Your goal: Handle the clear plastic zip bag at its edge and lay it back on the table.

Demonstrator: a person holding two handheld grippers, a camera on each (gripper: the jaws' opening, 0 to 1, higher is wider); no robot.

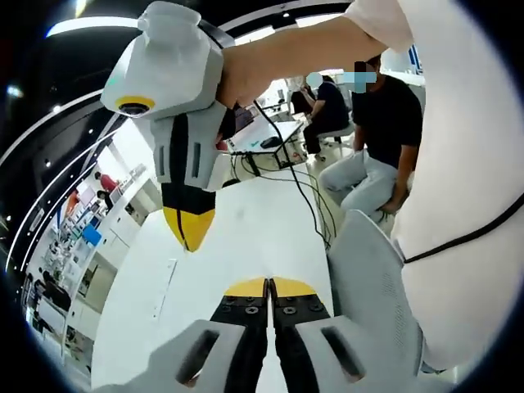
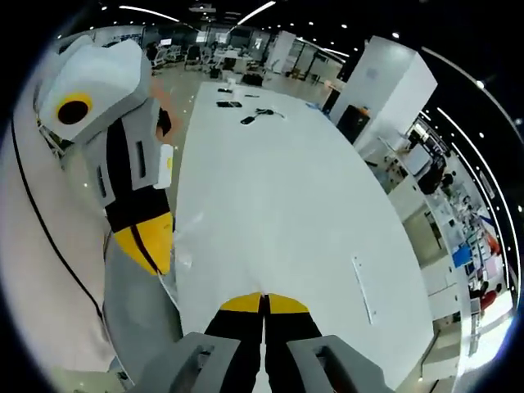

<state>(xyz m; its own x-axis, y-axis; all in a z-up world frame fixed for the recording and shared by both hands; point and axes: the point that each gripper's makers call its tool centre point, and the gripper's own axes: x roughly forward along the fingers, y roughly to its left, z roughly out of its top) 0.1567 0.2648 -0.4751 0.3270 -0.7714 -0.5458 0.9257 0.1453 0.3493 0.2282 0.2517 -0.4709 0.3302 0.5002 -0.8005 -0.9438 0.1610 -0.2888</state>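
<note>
Barely visible clear zip bag edge

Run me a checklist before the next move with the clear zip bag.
1. Left gripper jaws shut: ok.
2. Right gripper jaws shut: ok.
3. Clear zip bag gripped at its edge: cannot tell; there is just a faint glinting film beside the left gripper's tips.
4. Bare stretch of table ahead for laying it down: ok.
5. Thin strip on the table off to one side of that stretch: ok.
6. Cables away at the far end: ok.
</note>
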